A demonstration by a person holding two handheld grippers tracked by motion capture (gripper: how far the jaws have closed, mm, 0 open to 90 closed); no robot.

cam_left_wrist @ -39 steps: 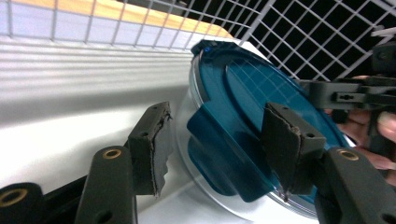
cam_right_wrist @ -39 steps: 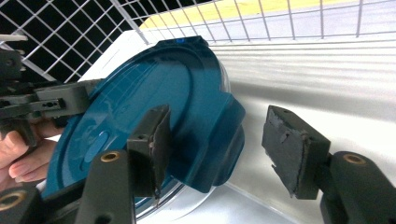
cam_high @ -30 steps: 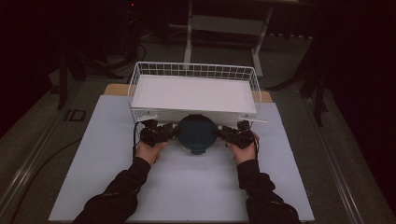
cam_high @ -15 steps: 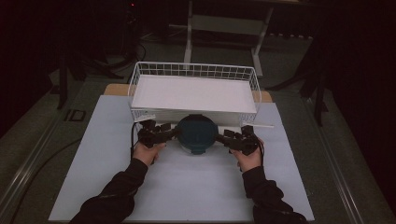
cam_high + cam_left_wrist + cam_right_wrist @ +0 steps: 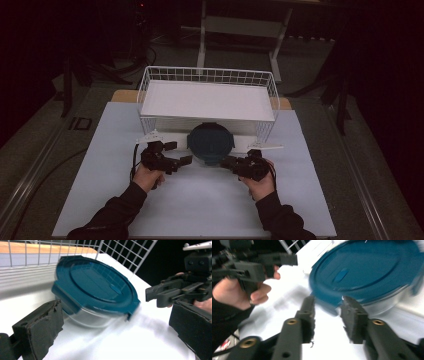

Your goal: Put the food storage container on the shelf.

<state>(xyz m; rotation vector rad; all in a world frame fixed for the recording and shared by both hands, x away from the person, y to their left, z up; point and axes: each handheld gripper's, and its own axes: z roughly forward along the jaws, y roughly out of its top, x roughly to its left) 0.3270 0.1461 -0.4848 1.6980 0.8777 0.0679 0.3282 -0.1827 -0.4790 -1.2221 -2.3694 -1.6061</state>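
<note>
A round clear container with a teal snap-on lid (image 5: 210,143) is seen at the centre of the high view, resting on the white table top (image 5: 200,205) just in front of the white wire basket (image 5: 207,100), after being let go on both sides. A second ago both grippers were pressed against its flanks; now the left gripper (image 5: 179,153) has been drawn back toward the left of the frame, its jaws just opened wide, with the container lying ahead of them and untouched in the left gripper view (image 5: 96,290). The right gripper (image 5: 227,162) has likewise been pulled away toward the lower right, its jaws just narrowed on nothing, a clear gap showing between the pads (image 5: 308,315) and the lid's rim beyond them (image 5: 367,272). The container has stayed where it was, so the set-down is judged finished and both hands freed for the next step. The basket's flat white floor lies bare. The table top is a pale sheet over a wooden board (image 5: 125,95) showing at the far corners. The room around is dark, with a metal stand (image 5: 240,30) on the floor at top centre.
</note>
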